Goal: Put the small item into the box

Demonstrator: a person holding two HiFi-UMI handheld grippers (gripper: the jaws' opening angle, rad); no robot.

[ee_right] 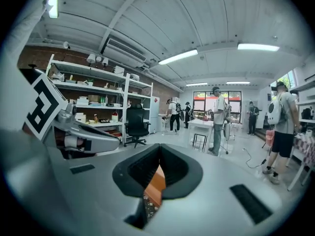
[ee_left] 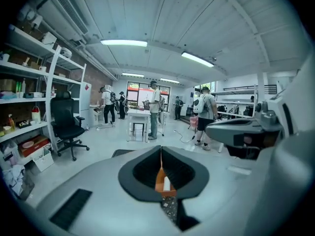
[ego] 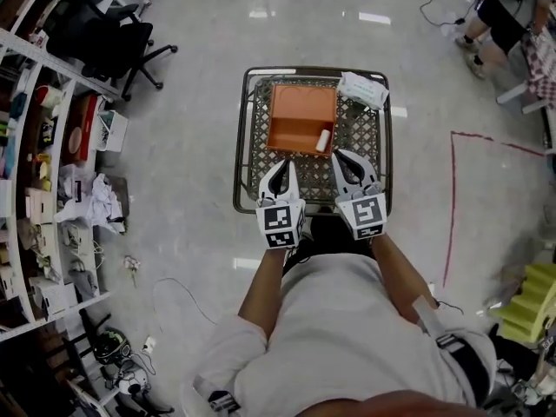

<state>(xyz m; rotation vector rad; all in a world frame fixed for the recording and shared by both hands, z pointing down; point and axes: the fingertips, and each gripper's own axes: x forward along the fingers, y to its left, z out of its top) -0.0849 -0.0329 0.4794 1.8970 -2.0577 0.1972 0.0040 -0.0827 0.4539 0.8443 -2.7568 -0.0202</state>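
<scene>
An orange box (ego: 300, 118) stands on the far half of a lattice-topped table (ego: 252, 168). A small white cylinder (ego: 323, 140) lies inside the box at its near right corner. My left gripper (ego: 282, 168) and right gripper (ego: 344, 158) hover side by side over the table's near half, just short of the box. Both are shut with nothing between their fingers. In the left gripper view the shut gripper (ee_left: 161, 149) leaves a slit that shows the orange box (ee_left: 158, 183) and the white cylinder (ee_left: 166, 183). The right gripper (ee_right: 160, 146) view shows only a strip of the box (ee_right: 157, 183).
A white packet (ego: 362, 89) lies on the table's far right corner. Shelves (ego: 43, 172) and a black office chair (ego: 109, 42) stand to the left. A red tape line (ego: 452, 198) marks the floor to the right. People stand farther back in the room (ee_left: 154, 109).
</scene>
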